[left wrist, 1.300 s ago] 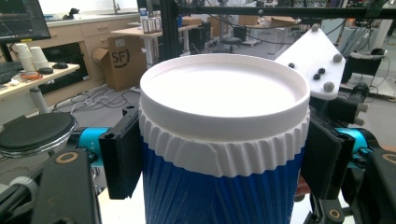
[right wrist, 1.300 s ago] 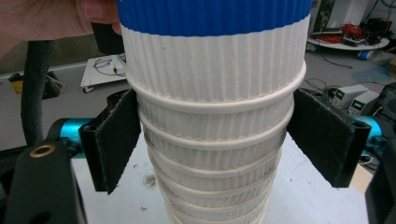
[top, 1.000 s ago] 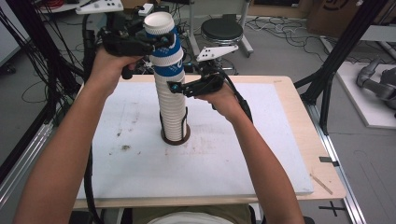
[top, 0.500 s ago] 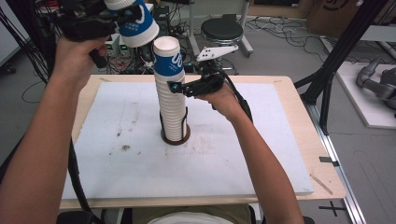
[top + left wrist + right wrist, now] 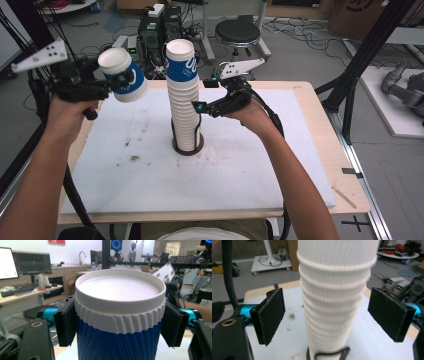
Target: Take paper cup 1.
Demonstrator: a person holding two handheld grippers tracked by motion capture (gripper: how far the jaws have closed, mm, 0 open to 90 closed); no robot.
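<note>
Left gripper (image 5: 107, 85) clenched on a blue-and-white ribbed paper cup (image 5: 122, 75), lifted at ten o'clock of the tall stack of ribbed paper cups (image 5: 184, 100) on the white table mat (image 5: 150, 175) — right gripper (image 5: 200, 107) just opening, pads (image 5: 270, 315) clear either side of the stack.

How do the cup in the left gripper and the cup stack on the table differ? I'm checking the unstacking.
The single cup is clear of the table, tilted sideways, clamped in the left gripper; the cup stack stands upright in a dark ring on the table. The right gripper straddles the stack with gaps beside both pads, its jaws having just been opening. Both are ribbed paper, blue and white.
</note>
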